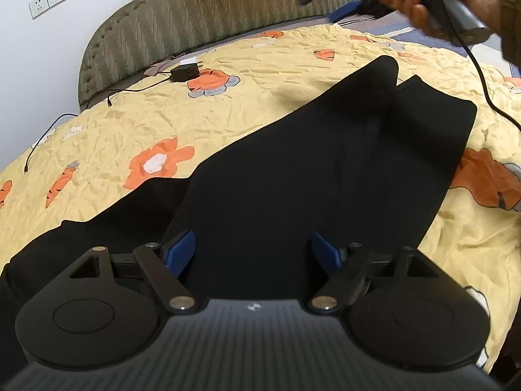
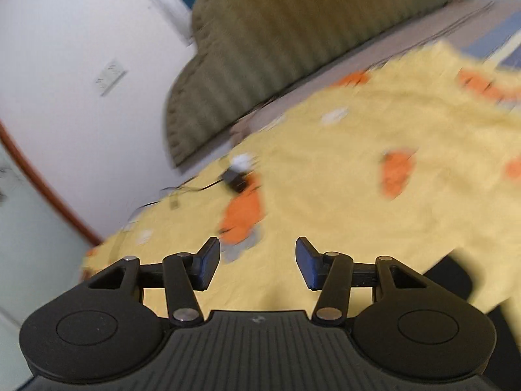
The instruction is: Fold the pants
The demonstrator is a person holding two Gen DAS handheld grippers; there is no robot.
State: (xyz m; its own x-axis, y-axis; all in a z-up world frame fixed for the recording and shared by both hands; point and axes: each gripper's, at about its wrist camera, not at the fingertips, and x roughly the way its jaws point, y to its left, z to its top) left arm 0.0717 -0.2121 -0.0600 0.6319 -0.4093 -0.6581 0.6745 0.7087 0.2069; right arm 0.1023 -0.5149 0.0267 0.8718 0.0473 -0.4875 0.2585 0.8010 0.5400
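Note:
Black pants (image 1: 293, 169) lie spread on the yellow flowered bedspread (image 1: 136, 120), legs pointing to the far right. My left gripper (image 1: 253, 251) is open just above the pants near their waist end, holding nothing. My right gripper (image 2: 257, 260) is open and empty, held above the bedspread (image 2: 342, 179); its view is motion-blurred. A dark patch at the lower right of the right wrist view (image 2: 456, 280) may be the pants. In the left wrist view the right gripper's handle (image 1: 456, 9) shows in a hand at the top right, above the pant legs.
A black charger (image 1: 185, 72) with cables lies on the bed near the olive padded headboard (image 1: 202, 16); it also shows in the right wrist view (image 2: 235, 178). A cable (image 1: 485, 91) trails from the right handle over the bed. Wall sockets (image 1: 47, 0) are at left.

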